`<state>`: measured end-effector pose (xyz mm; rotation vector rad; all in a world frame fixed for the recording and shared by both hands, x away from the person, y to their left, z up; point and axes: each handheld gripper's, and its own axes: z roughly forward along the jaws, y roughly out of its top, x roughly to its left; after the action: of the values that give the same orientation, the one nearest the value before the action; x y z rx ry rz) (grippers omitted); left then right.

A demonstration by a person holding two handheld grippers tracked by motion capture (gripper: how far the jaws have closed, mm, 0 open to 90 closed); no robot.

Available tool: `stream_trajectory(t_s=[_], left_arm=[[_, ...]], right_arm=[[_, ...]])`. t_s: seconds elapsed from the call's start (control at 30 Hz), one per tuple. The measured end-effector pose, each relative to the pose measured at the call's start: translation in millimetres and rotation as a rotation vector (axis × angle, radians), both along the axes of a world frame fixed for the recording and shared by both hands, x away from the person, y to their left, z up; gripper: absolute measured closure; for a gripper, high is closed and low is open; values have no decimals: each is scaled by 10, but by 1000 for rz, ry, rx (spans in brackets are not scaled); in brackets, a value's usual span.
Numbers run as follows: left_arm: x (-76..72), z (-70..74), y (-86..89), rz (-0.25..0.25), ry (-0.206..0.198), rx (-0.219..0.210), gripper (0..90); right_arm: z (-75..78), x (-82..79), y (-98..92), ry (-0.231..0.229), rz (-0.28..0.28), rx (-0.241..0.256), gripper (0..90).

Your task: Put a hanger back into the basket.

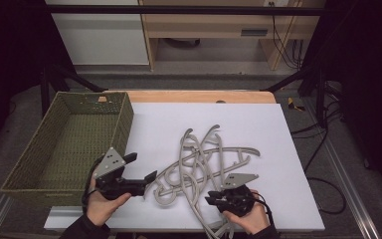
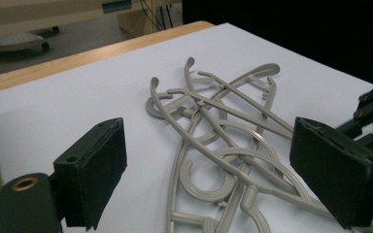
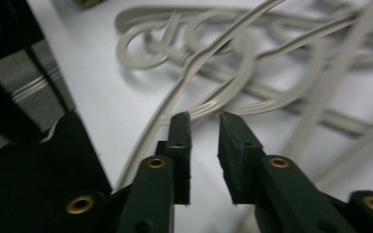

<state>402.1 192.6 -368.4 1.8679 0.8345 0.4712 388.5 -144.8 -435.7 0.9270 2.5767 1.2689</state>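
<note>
- We are seeing the grey hangers (image 1: 199, 167) lying in a tangled pile on the white sheet (image 1: 258, 124), toward the near edge of the tabletop (image 1: 199, 96), with one arm reaching over that edge.
- We are holding the left tool (image 1: 142, 169) just beside the pile's left side, its jaws standing wide apart and gripping nothing; in the left gripper view the hangers (image 2: 223, 145) are lying between and beyond the pads.
- We are keeping the right tool (image 1: 210, 200) at the pile's near side, jaws narrow with a small gap, empty, hangers (image 3: 213, 73) just ahead.
- The green woven basket (image 1: 59, 144) is sitting at the tabletop's left edge.
</note>
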Motion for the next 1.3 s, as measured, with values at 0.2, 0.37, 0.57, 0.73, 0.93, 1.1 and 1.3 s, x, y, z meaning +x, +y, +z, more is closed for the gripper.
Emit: stream_trajectory(t_s=[0.2,0.37,0.57,0.73,0.93,1.1,1.3], left_arm=[[189,-110,-337,8,56,36,143],[338,-175,-538,11,87,92,170],[593,-334,-747,42,157,147,248],[837,-514,-845,69,215,167,336],[1037,-712,-923,100,253,198,427],[1177,-853,-958,133,293,199,518],[1285,-951,-985,142,335,181,609]], right_arm=[[107,18,-247,-87,-105,64,517],[174,22,-437,-147,-180,109,418],[215,24,-551,-166,-217,122,399],[212,27,-549,-167,-217,116,390],[200,35,-539,-167,-208,109,380],[189,42,-532,-160,-207,108,378],[186,44,-517,-154,-203,109,378]])
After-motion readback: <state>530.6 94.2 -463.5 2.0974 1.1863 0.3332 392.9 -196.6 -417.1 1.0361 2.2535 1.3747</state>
